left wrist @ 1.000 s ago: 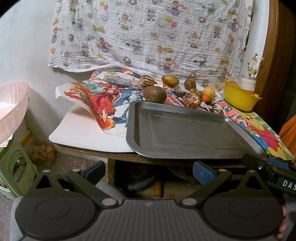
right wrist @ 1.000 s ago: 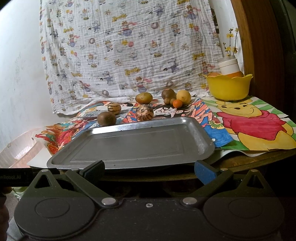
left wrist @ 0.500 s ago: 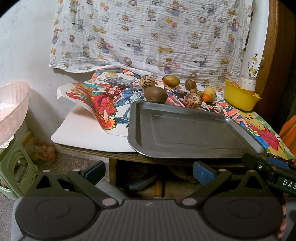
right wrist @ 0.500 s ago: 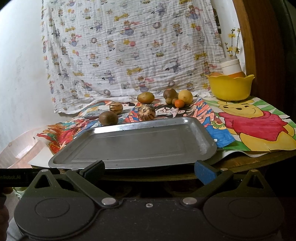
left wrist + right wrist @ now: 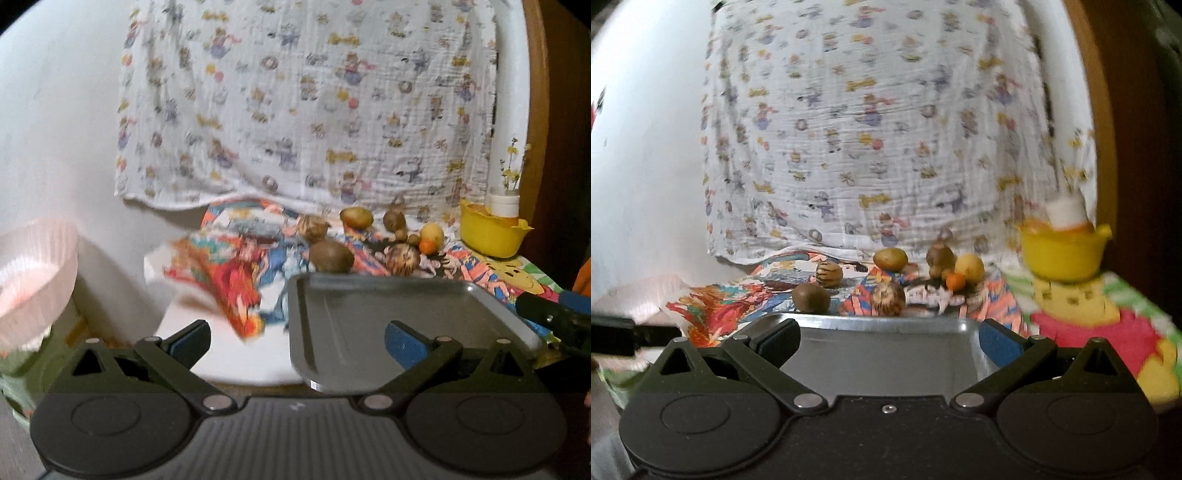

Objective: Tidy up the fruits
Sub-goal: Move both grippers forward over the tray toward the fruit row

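Note:
An empty grey metal tray lies at the table's front edge. Behind it, on a colourful cartoon cloth, lie several fruits: a brown kiwi, a striped brown fruit, another striped one, a yellow-brown mango, a yellow fruit and a small orange. My left gripper is open and empty over the tray's left front corner. My right gripper is open and empty over the tray.
A yellow bowl stands at the back right with a white jar behind it. A pink basket stands left of the table. A patterned white cloth hangs on the wall. The right gripper's tip shows in the left view.
Both grippers have moved forward and up toward the table; the tray now lies between the fingers in both views. The images are blurred by motion. Nothing has been taken hold of.

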`<action>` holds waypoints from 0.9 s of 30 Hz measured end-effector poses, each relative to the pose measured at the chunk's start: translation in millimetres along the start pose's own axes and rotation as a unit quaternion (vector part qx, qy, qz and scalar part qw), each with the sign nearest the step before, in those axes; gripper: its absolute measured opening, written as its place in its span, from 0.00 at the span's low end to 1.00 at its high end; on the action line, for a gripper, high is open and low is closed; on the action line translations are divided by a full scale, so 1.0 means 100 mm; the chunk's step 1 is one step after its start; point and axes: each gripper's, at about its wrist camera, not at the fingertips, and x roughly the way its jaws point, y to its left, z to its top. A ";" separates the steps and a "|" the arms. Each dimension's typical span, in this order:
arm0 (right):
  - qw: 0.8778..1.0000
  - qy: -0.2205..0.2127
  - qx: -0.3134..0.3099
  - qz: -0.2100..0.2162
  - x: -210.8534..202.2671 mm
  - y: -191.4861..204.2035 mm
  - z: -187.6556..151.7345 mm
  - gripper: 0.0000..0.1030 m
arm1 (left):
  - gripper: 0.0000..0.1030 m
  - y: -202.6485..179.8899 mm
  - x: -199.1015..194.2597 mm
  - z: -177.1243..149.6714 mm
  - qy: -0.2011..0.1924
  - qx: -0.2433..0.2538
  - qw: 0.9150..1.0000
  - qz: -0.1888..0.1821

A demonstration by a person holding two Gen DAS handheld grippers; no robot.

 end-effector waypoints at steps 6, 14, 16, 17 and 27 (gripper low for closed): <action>0.997 0.039 -0.061 0.025 0.23 -0.01 0.13 1.00 | 0.99 0.09 0.23 0.29 0.005 0.011 1.000 0.007; 0.993 0.092 -0.064 0.044 0.59 0.00 0.22 1.00 | 0.99 0.29 0.74 0.48 0.067 -0.030 0.997 -0.028; 0.992 0.095 -0.060 0.049 0.65 -0.02 0.24 1.00 | 0.99 0.31 0.82 0.50 0.072 -0.035 0.996 -0.029; 0.992 0.098 -0.061 0.051 0.69 -0.04 0.25 1.00 | 0.99 0.32 0.86 0.51 0.074 -0.034 0.996 -0.028; 0.987 0.122 -0.088 0.062 1.27 -0.18 0.37 1.00 | 0.99 0.19 1.37 0.70 0.101 -0.014 0.994 -0.048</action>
